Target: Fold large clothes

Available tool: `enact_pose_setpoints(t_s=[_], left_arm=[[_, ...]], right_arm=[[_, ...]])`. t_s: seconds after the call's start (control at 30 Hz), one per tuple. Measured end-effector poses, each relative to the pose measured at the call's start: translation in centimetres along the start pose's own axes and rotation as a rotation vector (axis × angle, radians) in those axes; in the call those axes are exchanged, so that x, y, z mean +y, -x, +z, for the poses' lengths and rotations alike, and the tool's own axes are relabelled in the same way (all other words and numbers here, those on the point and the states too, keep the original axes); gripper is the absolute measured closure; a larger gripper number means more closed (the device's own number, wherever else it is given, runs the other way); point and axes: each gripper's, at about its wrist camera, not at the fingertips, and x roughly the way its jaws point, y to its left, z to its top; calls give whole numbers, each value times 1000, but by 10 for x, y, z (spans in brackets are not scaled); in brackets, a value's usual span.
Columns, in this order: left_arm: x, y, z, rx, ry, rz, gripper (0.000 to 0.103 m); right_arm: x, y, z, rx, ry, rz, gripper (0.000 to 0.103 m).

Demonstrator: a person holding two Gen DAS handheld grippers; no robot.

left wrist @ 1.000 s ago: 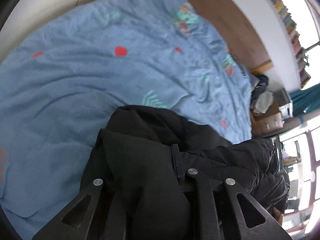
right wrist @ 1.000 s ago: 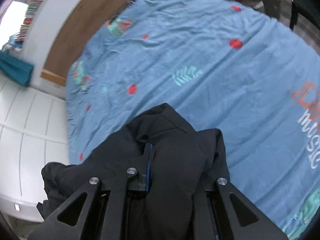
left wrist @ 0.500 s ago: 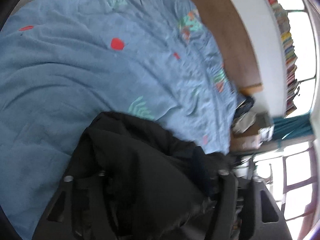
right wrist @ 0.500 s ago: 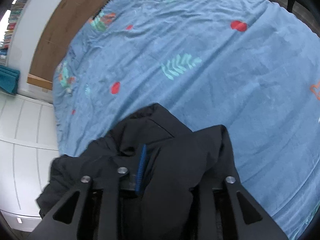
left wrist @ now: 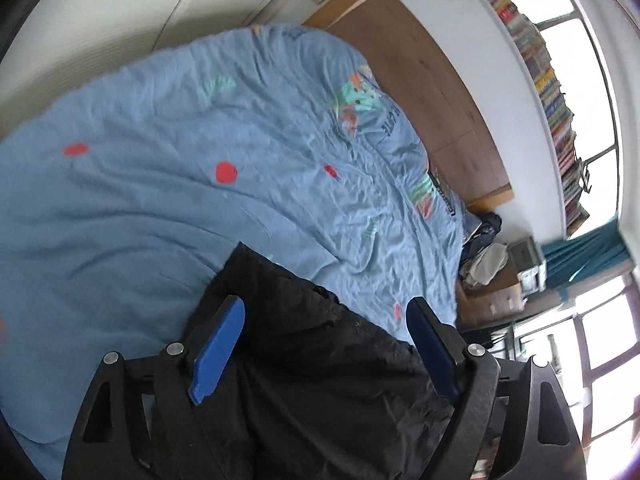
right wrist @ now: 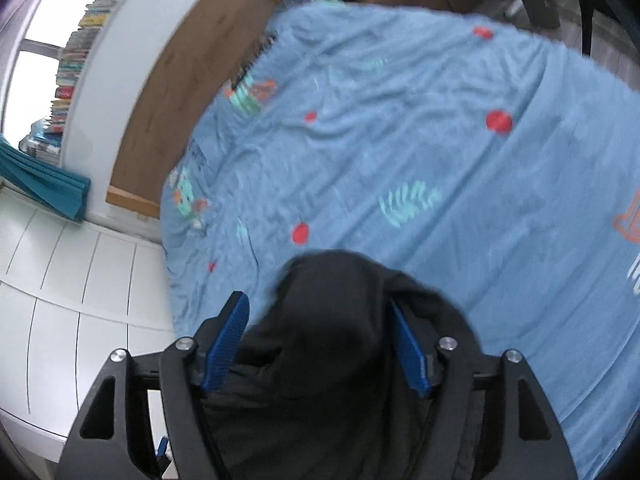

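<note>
Lying bunched on the bed, the black jacket sits between both tools. The left tool and right tool have just been opening; their blue pads stand apart, gripping nothing, cloth loose between them.

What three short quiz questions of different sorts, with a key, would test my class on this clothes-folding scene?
1. True or false: the left hand-held gripper is clamped shut on the black garment.
2. What does the garment lie on?
3. The right hand-held gripper is: A) open, B) shut, C) out of view.

Key: 1. False; both grippers' jaws have just been opening, with the cloth loose between them. 2. A blue patterned bedcover. 3. A.
</note>
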Motion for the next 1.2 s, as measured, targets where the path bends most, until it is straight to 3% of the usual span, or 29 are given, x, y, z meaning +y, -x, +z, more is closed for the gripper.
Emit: enact_pose_setpoints(t_s=[0.13, 0.23, 0.33, 0.5, 0.67, 0.77, 0.97, 1.2], left_arm=[[-20, 7, -15, -20, -115, 92, 21], [-43, 2, -42, -21, -255, 160, 21], [-58, -6, -76, -3, -351, 174, 21], [-70, -22, -140, 44, -489, 187, 21], [-76, -32, -190, 35, -576, 174, 21], [-79, -48, -206, 44, -612, 173, 21], [-92, -96, -200, 33, -676, 216, 21], [-111, -163, -162, 62, -693, 282, 20]], right_arm=[[25, 20, -3, -28, 109, -28, 28], [51, 26, -23, -16, 245, -48, 28], [77, 22, -63, 16, 391, -48, 28], [102, 8, -156, 91, 632, -41, 28], [102, -8, -232, 143, 776, -28, 28], [100, -21, -256, 162, 815, -34, 28], [102, -58, -256, 153, 845, -83, 27], [115, -112, -219, 134, 826, -142, 25]])
